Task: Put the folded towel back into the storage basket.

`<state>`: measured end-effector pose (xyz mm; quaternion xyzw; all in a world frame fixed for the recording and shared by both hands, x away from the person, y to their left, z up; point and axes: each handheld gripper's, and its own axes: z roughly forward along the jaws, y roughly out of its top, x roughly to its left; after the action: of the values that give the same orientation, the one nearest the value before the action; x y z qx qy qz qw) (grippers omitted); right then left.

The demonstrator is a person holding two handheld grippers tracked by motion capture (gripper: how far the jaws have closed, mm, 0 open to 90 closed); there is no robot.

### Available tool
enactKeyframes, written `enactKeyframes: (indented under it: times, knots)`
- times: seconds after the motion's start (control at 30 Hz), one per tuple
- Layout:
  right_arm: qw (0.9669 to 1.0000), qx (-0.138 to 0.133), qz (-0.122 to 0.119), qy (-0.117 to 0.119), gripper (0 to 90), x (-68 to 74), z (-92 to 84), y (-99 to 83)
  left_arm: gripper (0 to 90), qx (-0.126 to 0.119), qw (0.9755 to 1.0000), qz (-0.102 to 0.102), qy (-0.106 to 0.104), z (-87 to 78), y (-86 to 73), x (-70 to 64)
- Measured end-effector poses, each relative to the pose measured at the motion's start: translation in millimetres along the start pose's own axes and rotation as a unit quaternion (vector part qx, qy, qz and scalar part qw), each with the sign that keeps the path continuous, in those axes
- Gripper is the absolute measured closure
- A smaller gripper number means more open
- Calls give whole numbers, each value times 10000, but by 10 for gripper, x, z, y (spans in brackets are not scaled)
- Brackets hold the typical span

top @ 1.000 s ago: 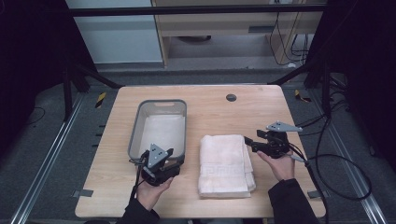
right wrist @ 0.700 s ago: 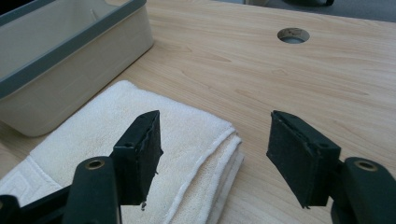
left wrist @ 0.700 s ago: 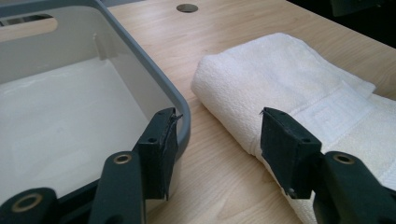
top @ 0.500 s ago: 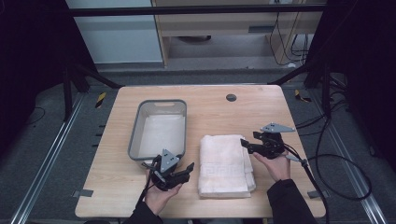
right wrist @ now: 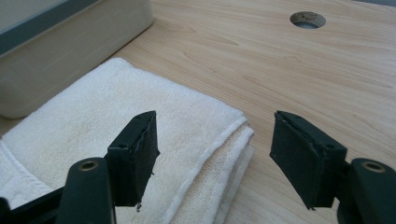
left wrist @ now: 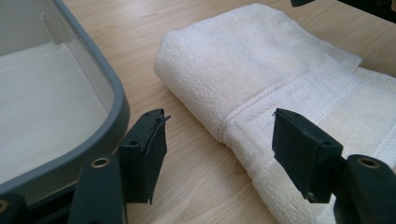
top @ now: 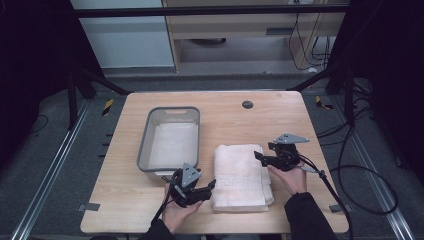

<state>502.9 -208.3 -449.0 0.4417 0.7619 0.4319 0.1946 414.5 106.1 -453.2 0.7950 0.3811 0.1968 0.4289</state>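
Left gripper (top: 209, 186) low over the wooden table (top: 230, 117), at the near left corner of the folded white towel (top: 241, 176); jaws wide apart, just opened further, pads clear of everything. Seen along those jaws in the left gripper view: bare wood (left wrist: 140, 28) directly between them, the towel's rolled fold (left wrist: 261, 79) ahead and toward the right jaw, its edge reaching down just behind and under that jaw's tip, perhaps brushing it, though contact hard to judge from this angle. Beside the left jaw, the rounded corner of the grey plastic tub (left wrist: 109, 93), close to it but apart, with something pale and flat lying inside. Right gripper (top: 260, 159) level at the towel's far right side, jaws also spread, lately widened a little, gripping nothing. In the right gripper view: stacked layered edge of the towel (right wrist: 219, 154) running between the jaws, nearer the left one, whose tip hangs over the cloth; right jaw standing over bare table (right wrist: 299, 79), well clear of the fabric. Beyond the left jaw, the tub's side wall (right wrist: 70, 51); far ahead of the right jaw, a round cable hole (right wrist: 307, 19) in the tabletop. Towel flat on the table between the two grippers, just beside the tub, held by neither.
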Motion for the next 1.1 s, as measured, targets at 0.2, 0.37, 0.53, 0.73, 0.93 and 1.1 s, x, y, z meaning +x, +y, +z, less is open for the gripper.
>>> enactKeyframes:
  times: [0.2, 0.37, 0.53, 0.73, 0.93, 1.1]
  knots:
    - [10000, 35, -26, 16, 316, 0, 54, -17, 326, 108, 9999, 50, -76, 87, -28, -60]
    - [9999, 111, -6, 19, 316, 4, 111, -35, 314, 184, 9997, 64, -141, 167, -38, -100]
    - [9998, 184, 47, 53, 313, 9, 172, -59, 297, 285, 9994, 100, -177, 233, -57, -127]
    - [9996, 255, 69, 63, 312, 17, 222, -81, 280, 398, 9989, 131, -218, 320, -93, -167]
    - [9993, 327, 182, 85, 317, -26, 259, -142, 278, 461, 9986, 172, -189, 382, -126, -189]
    - [9989, 412, 199, 123, 323, -25, 296, -172, 292, 491, 9984, 169, -207, 424, -152, -197]
